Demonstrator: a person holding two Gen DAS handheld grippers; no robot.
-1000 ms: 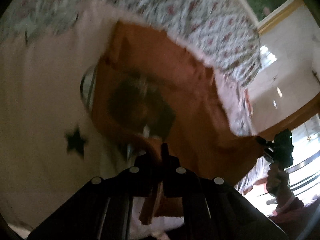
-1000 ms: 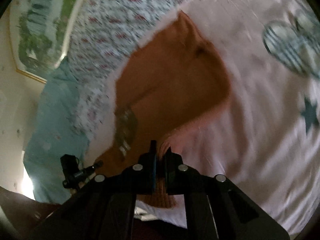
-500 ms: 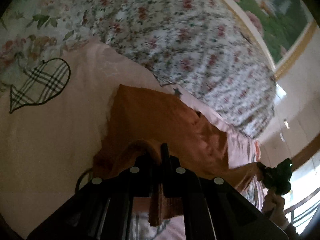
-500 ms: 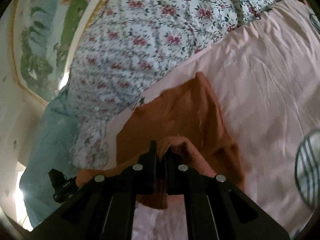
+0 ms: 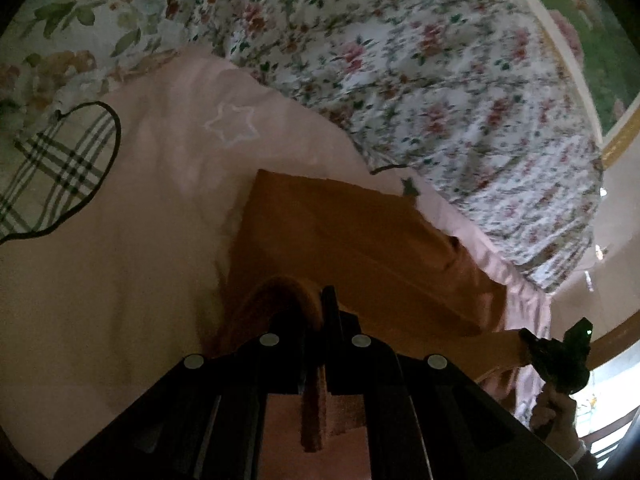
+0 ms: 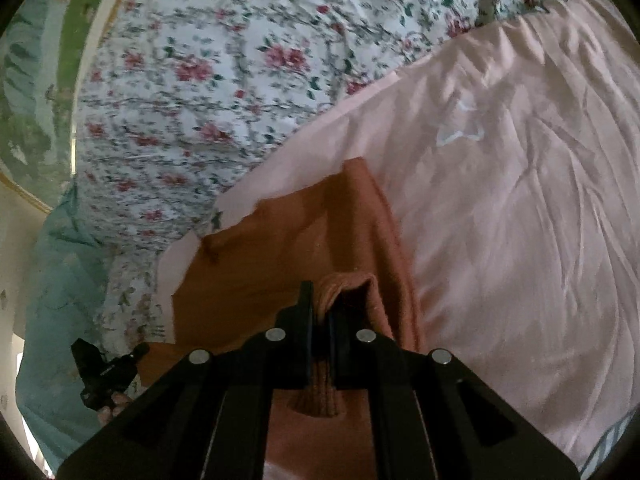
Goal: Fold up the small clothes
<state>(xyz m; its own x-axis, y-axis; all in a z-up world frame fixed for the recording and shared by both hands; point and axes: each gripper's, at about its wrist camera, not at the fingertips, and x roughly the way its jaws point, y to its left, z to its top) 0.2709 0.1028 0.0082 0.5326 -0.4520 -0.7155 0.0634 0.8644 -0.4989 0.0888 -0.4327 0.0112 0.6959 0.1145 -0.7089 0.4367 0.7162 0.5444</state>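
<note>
The orange garment [image 5: 360, 248] lies on a pink sheet [image 5: 140, 260] covering a bed, with its far edge near the border of a floral quilt [image 5: 420, 60] that is bunched across the upper part of both views. The left hand-held gripper [image 5: 320, 312] is closed on a ribbed orange hem of the garment; the cloth humps up over the left finger and a strip of it hangs down between the jaws toward the camera. The right hand-held gripper [image 6: 320, 308] is likewise closed on a ribbed edge of the same garment [image 6: 280, 272], with a fold of cloth arching over its right finger and a short tail of ribbing hanging below the jaws. Between the two grips the garment spreads forward over the sheet as a broad, mostly flat panel, one corner pointing toward the quilt. In the left wrist view the right hand-held gripper appears at the lower right, with orange cloth drawn to its tip and a hand [image 5: 560, 412] beneath it. In the right wrist view the left hand-held gripper appears at the lower left, also at the edge of the orange cloth. The sheet carries a white star outline [image 5: 232, 124] and a plaid heart patch [image 5: 60, 172]. A light blue cloth [image 6: 56, 320] lies beyond the quilt at the left of the right wrist view.
</note>
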